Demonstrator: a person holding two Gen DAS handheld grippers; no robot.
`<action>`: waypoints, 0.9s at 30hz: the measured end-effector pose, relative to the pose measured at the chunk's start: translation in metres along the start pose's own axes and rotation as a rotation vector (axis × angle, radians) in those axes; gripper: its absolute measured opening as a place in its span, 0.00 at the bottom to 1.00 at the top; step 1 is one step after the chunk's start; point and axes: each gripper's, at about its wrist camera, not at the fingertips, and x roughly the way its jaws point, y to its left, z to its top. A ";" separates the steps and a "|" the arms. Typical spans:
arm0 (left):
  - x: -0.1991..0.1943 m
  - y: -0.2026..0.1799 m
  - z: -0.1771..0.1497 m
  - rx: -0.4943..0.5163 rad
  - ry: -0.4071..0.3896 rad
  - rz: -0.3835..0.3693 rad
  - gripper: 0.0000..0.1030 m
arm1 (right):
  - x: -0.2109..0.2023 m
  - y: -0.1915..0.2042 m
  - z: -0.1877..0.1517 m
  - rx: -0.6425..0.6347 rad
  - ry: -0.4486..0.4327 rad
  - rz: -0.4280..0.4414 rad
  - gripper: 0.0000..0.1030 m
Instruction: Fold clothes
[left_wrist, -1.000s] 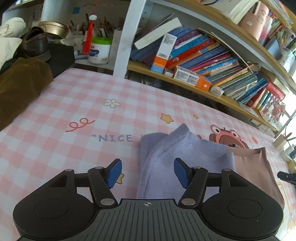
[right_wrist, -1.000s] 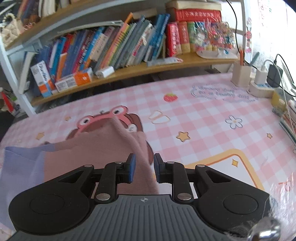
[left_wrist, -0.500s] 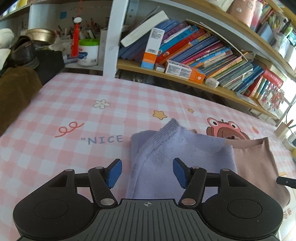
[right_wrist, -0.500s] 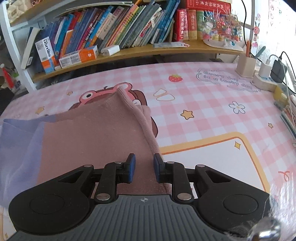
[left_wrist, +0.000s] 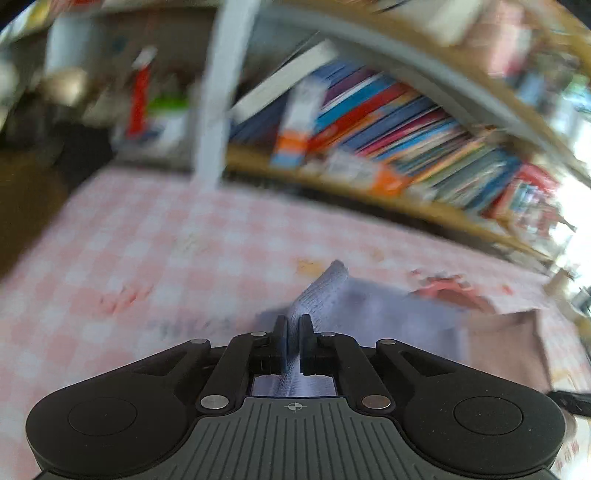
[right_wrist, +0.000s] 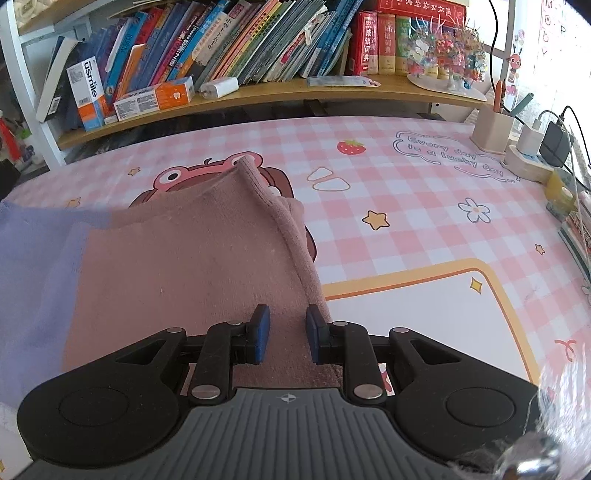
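A: Left gripper (left_wrist: 293, 334) first — jaws pinched tight on the ribbed lilac edge of the garment (left_wrist: 388, 317), the cloth standing up in a ridge between them. That view is badly smeared.

B: And the garment is two-toned, lilac on one side, dusty pink on the other, spread on the pink checked worktop (right_wrist: 424, 221) in front of the bookshelf (right_wrist: 258, 88).

A: Right gripper (right_wrist: 287, 334)?

B: Jaws a narrow gap apart, poised over the pink half by its hemmed right edge. The blue pads (right_wrist: 263, 332) sit either side of a strip of cloth; whether they press on it, I cannot tell.

A: Anything nearby?

B: A cartoon frog print (right_wrist: 177, 177) peeking out behind the pink fabric, a pen cup (right_wrist: 493, 133) at the far right.
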 end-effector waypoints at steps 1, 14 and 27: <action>0.009 0.003 -0.002 0.010 0.033 0.007 0.06 | 0.000 0.001 0.000 -0.003 0.002 -0.002 0.19; -0.002 0.014 0.005 0.019 -0.004 -0.039 0.33 | 0.003 -0.004 0.036 -0.040 -0.071 -0.020 0.36; 0.015 0.006 0.005 0.078 0.003 0.001 0.10 | 0.053 0.013 0.067 -0.078 -0.060 0.013 0.19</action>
